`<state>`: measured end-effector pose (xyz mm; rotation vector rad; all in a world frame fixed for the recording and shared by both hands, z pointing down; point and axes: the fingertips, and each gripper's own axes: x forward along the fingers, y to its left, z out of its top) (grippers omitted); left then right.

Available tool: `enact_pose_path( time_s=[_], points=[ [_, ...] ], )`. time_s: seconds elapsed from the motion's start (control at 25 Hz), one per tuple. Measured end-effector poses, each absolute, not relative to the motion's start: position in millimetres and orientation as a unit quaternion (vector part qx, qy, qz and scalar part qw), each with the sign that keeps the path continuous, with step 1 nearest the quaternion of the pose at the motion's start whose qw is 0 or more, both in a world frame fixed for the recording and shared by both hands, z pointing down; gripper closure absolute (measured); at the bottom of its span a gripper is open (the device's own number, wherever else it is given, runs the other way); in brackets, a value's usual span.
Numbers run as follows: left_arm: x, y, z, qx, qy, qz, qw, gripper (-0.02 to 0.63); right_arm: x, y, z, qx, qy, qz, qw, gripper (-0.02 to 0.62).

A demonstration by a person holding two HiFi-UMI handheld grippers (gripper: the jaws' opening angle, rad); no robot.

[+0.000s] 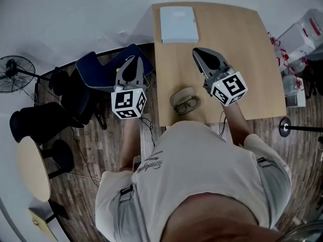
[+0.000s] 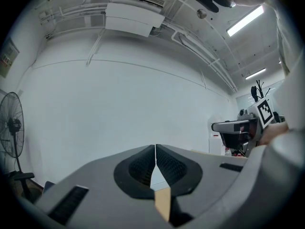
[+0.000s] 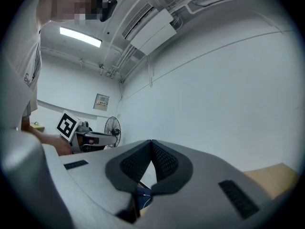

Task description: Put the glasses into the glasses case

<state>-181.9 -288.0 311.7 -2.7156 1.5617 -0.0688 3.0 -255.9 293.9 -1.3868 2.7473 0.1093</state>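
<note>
Dark-framed glasses (image 1: 187, 105) lie at the near edge of the wooden table (image 1: 242, 54), against an open beige glasses case (image 1: 181, 94); I cannot tell whether they rest inside it. My left gripper (image 1: 132, 60) hovers left of the table, above a blue chair, its jaws shut and empty (image 2: 155, 149). My right gripper (image 1: 198, 52) hangs over the table beyond and to the right of the case, its jaws shut with nothing between them (image 3: 151, 144). Both point level toward the far wall. Each gripper view shows the other gripper to the side.
A white flat box (image 1: 178, 24) lies at the table's far edge. A blue chair (image 1: 98, 73) and black chairs (image 1: 38, 122) stand left of the table, with a fan (image 1: 12, 73) beyond. Cluttered shelves (image 1: 300, 42) and a stand base (image 1: 285, 127) are on the right.
</note>
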Motion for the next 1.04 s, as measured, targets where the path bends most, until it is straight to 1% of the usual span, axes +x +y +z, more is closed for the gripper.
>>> enact_pose_path(
  time_s=[1.04],
  points=[
    [-162.1, -284.2, 320.4, -0.872, 0.489, -0.027, -0.007, 0.589, 22.2, -251.5, 306.7, -0.461, 0.886, 0.043, 0.016, 0.600]
  ],
)
